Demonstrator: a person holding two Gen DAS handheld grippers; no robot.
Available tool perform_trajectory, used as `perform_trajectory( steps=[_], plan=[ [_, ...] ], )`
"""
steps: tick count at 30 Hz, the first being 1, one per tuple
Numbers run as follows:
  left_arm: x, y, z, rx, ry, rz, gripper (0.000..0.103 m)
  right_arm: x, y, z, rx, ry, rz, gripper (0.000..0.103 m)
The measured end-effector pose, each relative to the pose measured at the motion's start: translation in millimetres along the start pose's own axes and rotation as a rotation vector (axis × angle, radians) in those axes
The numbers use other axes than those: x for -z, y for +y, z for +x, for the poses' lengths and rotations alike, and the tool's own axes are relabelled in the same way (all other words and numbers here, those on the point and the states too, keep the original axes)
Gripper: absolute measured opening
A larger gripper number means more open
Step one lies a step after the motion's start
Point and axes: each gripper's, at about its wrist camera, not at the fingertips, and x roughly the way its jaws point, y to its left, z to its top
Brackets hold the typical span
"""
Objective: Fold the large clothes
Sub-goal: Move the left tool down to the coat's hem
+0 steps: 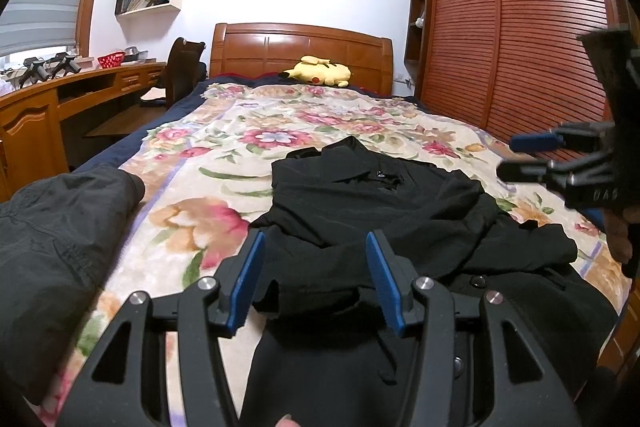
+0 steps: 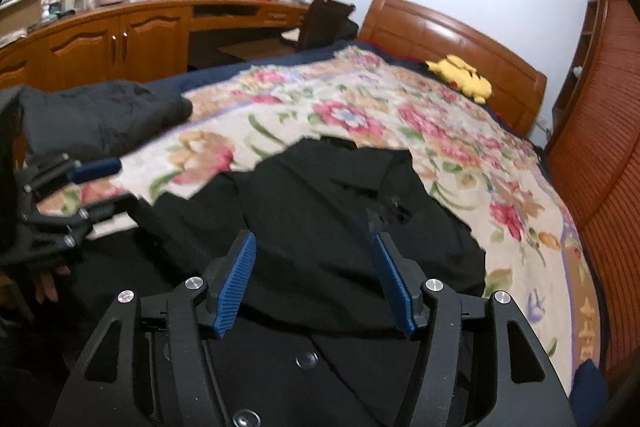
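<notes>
Jaws are held apart and empty on both the left gripper (image 1: 316, 273) and right gripper (image 2: 314, 277), over the black coat (image 1: 380, 203) half-folded on the floral bedspread (image 1: 224, 135). Loose layers could be dragged if only one is pinched.

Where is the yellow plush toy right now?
The yellow plush toy lies at the head of the bed, against the wooden headboard, beyond the black coat.

2 wrist cameras, low and close over the bed (image 1: 224, 131)
Both face the headboard (image 1: 300, 47), sharing the black coat (image 1: 380, 195) and yellow plush toy (image 1: 320, 71).
</notes>
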Motion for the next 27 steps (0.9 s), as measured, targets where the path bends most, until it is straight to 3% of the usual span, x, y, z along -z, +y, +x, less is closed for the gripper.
perform_trajectory(
  steps=[14,27],
  plan=[
    [11,-5,21,-0.029,0.065,0.03,0.051,101,-51,61,0.07,0.156,0.197,0.062],
    [26,-2,47,-0.075,0.154,0.033,0.051,130,-54,86,0.023,0.18,0.263,0.062]
  ],
)
